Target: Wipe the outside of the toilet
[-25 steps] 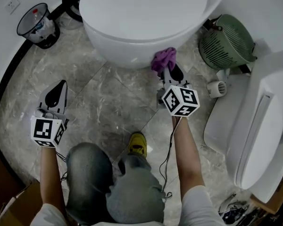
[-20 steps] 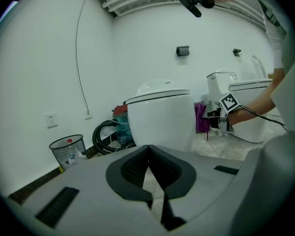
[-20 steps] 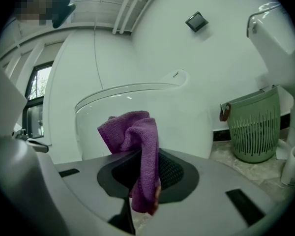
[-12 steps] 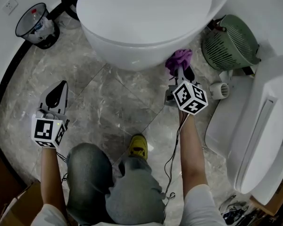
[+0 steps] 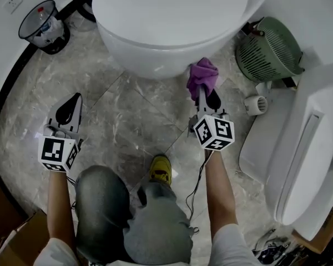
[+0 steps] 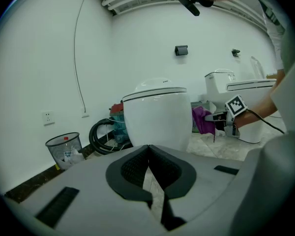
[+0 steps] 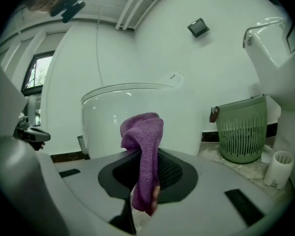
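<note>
At floor level in front of the toilet (image 5: 166, 26), right gripper (image 5: 205, 97) is clamped on a purple cloth (image 5: 202, 75), jaws pinching its middle so a bunched fold sticks up past the tips and a tail hangs below. Toilet bowl sits straight ahead of that gripper and a bit to its left; the cloth's top fold is just beside the bowl's lower front-right curve, and actual contact can't be told from the head view. Right gripper view shows the white bowl wall filling the space directly behind the cloth, so the wipe looks like a short push forward, then a sweep along the curve. Left gripper (image 5: 68, 111) hangs low over the tile floor (image 5: 133, 126), well apart from the bowl on its front-left side, jaws together on nothing. Right hand is clearly the nearer one for the next stroke. A green basket (image 5: 268, 49) stands just right of the bowl, and a second toilet (image 5: 305, 165) is at far right, which probably limits the sweep that way.
</note>
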`<state>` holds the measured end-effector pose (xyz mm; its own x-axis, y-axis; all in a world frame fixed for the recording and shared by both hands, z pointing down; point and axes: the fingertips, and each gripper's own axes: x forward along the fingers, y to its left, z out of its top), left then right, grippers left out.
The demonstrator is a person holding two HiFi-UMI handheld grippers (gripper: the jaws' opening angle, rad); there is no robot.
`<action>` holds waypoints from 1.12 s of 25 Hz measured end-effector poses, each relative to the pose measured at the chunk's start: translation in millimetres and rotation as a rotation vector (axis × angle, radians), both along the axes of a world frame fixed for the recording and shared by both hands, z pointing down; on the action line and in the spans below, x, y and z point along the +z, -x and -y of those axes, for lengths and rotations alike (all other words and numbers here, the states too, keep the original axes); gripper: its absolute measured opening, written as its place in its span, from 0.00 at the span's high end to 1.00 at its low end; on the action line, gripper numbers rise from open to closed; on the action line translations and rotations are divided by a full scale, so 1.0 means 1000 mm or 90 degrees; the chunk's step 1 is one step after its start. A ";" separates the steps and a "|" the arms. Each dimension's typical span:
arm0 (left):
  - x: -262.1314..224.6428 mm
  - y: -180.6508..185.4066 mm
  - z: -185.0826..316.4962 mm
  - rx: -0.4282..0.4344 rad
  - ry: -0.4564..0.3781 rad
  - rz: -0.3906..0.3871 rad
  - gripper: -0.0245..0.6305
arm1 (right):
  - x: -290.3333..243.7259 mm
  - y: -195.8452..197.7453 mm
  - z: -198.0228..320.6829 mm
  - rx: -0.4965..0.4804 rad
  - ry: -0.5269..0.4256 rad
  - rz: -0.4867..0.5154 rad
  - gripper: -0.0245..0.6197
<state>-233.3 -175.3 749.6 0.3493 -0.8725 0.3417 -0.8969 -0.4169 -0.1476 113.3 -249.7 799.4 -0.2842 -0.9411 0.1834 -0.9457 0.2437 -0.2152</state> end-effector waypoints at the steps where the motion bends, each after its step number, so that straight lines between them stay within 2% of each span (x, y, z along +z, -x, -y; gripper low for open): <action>1: -0.001 0.000 -0.003 0.001 -0.001 -0.001 0.94 | 0.001 0.012 -0.010 -0.019 -0.004 -0.009 0.85; 7: -0.010 0.007 -0.013 -0.003 -0.010 0.003 0.94 | 0.018 0.098 -0.056 -0.155 -0.004 -0.046 0.85; 11: -0.010 0.016 -0.018 -0.012 -0.010 0.011 0.94 | 0.032 0.152 -0.061 -0.239 -0.010 -0.084 0.85; 17: -0.005 0.024 -0.020 -0.017 0.005 0.033 0.94 | 0.045 0.181 -0.023 -0.229 -0.011 -0.030 0.85; 22: 0.004 0.030 -0.016 -0.025 0.017 0.033 0.94 | 0.068 0.172 0.003 -0.180 0.030 0.005 0.85; 28: 0.015 0.017 -0.013 0.000 0.029 0.042 0.94 | 0.072 0.162 0.007 -0.179 0.034 0.002 0.85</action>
